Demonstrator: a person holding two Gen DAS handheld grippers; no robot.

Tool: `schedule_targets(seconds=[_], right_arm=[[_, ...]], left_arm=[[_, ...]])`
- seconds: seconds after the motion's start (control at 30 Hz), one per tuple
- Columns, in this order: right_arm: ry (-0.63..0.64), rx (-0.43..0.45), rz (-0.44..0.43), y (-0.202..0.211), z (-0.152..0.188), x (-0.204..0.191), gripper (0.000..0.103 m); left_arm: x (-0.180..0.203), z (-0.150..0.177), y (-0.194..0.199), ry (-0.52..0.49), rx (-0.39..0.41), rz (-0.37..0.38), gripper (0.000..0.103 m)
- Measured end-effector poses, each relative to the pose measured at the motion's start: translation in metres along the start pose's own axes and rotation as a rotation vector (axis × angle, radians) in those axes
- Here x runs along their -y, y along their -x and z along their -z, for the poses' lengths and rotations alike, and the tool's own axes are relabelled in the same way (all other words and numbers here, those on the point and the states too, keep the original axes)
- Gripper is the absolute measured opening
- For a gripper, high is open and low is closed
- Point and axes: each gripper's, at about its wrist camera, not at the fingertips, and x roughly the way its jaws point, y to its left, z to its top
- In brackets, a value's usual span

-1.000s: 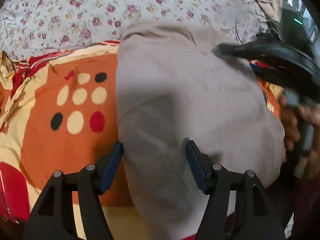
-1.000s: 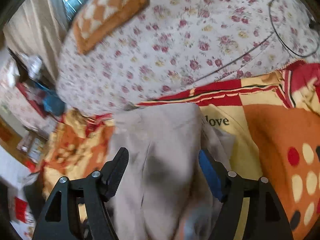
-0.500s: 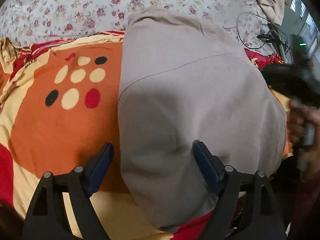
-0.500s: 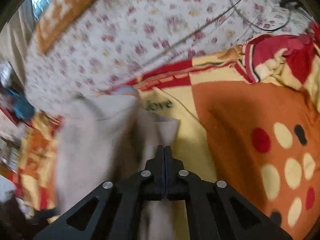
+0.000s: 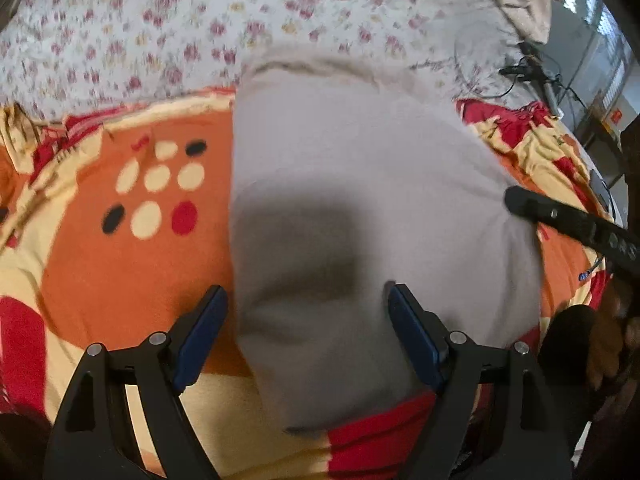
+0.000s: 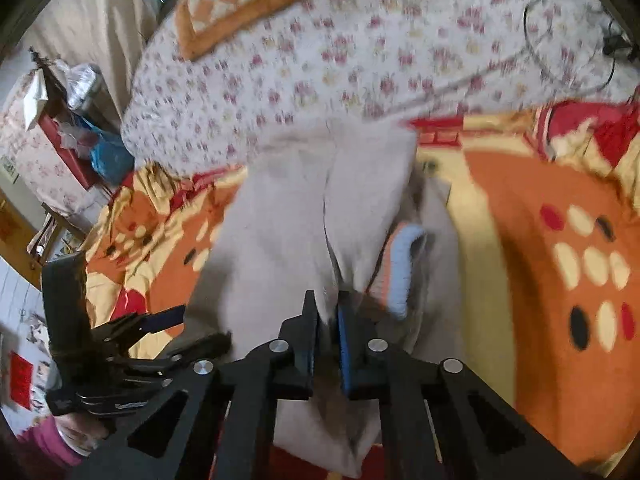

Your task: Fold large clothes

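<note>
On the bed, over an orange spotted blanket [image 5: 120,264], our grey garment [image 5: 360,184] lies partly folded. Our right tool [image 6: 328,316] is clenched on a raised fold of it (a blue lining shows); our left tool [image 5: 304,320] hovers released. Next, we judge, carry that fold across.

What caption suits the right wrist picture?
Right gripper pinches a fold of the grey garment over an orange blanket.
</note>
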Motion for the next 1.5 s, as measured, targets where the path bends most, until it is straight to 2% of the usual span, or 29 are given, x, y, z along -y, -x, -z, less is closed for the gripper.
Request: schedule_targets(seconds=[0.03, 0.1, 0.17, 0.23, 0.3, 0.37, 0.4, 0.43, 0.53, 0.6, 0.73, 0.77, 0.83, 1.07, 1.27, 1.37, 1.5], right_arm=[[-0.008, 0.024, 0.049, 0.004, 0.001, 0.006, 0.000], [-0.032, -0.030, 0.141, -0.013, 0.006, 0.024, 0.000], [-0.094, -0.057, 0.110, -0.019, 0.012, 0.035, 0.000], [-0.148, -0.001, 0.072, -0.003, 0.011, 0.038, 0.001], [-0.131, 0.043, 0.067, 0.015, 0.004, 0.028, 0.007], [-0.068, 0.069, 0.043, 0.029, -0.005, 0.005, 0.018], [-0.035, 0.074, 0.023, 0.032, -0.007, -0.005, 0.036], [-0.006, 0.075, 0.002, 0.032, -0.010, -0.016, 0.045], [0.064, 0.043, -0.030, 0.011, -0.012, -0.045, 0.044], [0.087, 0.011, 0.029, -0.012, -0.015, -0.050, 0.040], [0.069, -0.070, 0.160, -0.050, -0.011, -0.028, 0.038], [0.051, -0.090, 0.152, -0.059, -0.009, -0.020, 0.038], [0.033, -0.076, 0.136, -0.063, -0.004, -0.013, 0.038], [0.031, -0.046, 0.134, -0.039, -0.001, -0.022, 0.042], [0.055, -0.008, 0.164, -0.010, 0.006, -0.037, 0.055], [0.043, 0.006, 0.187, -0.001, 0.009, -0.039, 0.066], [0.056, 0.015, 0.204, 0.006, 0.011, -0.046, 0.068]], left_arm=[[-0.001, 0.001, 0.001, -0.003, 0.014, -0.013, 0.083], [-0.003, 0.002, -0.011, 0.006, -0.013, -0.032, 0.083], [-0.008, 0.004, -0.021, 0.039, -0.043, -0.020, 0.083], [-0.012, 0.006, -0.022, 0.070, -0.043, 0.005, 0.083], [-0.013, 0.004, -0.023, 0.077, -0.052, 0.011, 0.083], [-0.012, 0.002, -0.022, 0.084, -0.041, 0.003, 0.083], [-0.010, 0.002, -0.022, 0.084, -0.039, -0.001, 0.083], [-0.009, 0.001, -0.022, 0.080, -0.039, -0.002, 0.083], [-0.007, 0.001, -0.023, 0.076, -0.039, -0.008, 0.083], [-0.006, 0.002, -0.021, 0.072, -0.037, -0.011, 0.083], [-0.008, 0.002, -0.024, 0.064, -0.032, 0.000, 0.084], [-0.009, 0.002, -0.026, 0.069, -0.037, 0.007, 0.084], [-0.010, 0.001, -0.030, 0.084, -0.045, 0.015, 0.084], [-0.010, 0.001, -0.023, 0.083, -0.040, -0.015, 0.084], [-0.014, 0.002, -0.007, 0.082, 0.002, -0.061, 0.084], [-0.015, 0.004, 0.002, 0.087, 0.033, -0.086, 0.084], [-0.015, 0.005, 0.013, 0.074, 0.060, -0.097, 0.084]])
